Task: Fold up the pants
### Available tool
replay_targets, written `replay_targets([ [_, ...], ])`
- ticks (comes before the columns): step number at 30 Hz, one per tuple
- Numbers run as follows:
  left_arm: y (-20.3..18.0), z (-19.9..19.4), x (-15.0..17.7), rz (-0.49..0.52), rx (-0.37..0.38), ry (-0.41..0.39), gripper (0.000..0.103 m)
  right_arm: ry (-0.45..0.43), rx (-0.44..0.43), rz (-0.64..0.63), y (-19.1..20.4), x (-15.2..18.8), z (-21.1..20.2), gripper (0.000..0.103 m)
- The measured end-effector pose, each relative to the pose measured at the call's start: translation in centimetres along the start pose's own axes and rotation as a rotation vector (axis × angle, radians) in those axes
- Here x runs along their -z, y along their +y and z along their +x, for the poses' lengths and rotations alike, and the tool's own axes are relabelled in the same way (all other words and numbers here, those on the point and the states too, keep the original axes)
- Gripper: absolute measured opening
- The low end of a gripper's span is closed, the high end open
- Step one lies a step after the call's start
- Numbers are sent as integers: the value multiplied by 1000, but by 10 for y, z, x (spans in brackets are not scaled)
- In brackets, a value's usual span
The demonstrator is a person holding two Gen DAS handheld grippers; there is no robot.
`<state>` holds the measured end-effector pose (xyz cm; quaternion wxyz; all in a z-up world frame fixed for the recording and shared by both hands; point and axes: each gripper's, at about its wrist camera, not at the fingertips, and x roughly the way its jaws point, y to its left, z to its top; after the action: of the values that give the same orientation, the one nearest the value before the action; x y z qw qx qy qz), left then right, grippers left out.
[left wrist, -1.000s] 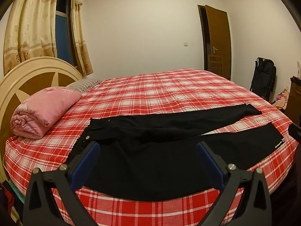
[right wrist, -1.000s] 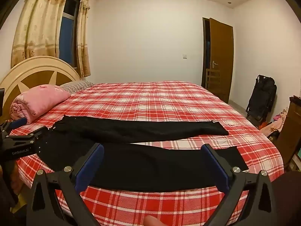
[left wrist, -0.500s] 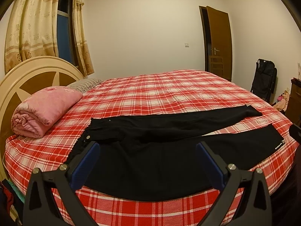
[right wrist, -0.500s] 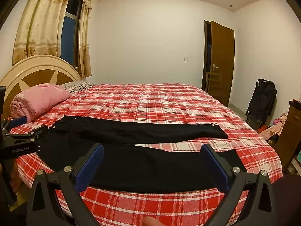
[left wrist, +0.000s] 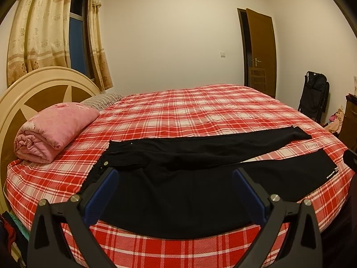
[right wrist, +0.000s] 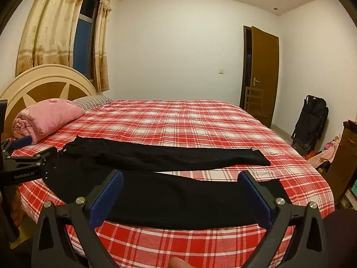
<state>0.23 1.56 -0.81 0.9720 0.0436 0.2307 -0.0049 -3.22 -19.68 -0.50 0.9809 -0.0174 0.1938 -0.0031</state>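
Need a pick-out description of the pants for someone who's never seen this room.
Find the bed with the red plaid sheet. The pants lie flat along its near edge, legs apart, waistband toward the headboard. They are the only black item on it; the neighbouring rolled blanket is pink.

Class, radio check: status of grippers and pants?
Left gripper open, right gripper open, both empty. Black pants flat, unfolded on bed. Nothing blocking.

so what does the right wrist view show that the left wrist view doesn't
Only the right wrist view shows the left gripper from the side, near the waist end of the pants, and a fingertip at the bottom edge. Only the left wrist view shows the white label on the near leg's hem. Both show the pants spread flat on the plaid bed, the pink blanket, the door, and open grippers holding nothing.
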Motion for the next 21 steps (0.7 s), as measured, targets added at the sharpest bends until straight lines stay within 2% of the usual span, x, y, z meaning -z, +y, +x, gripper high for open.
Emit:
replay_targets([
  [21,3,-1,1,-2,0,1,103,4,-2,-7,1,2,1,102],
])
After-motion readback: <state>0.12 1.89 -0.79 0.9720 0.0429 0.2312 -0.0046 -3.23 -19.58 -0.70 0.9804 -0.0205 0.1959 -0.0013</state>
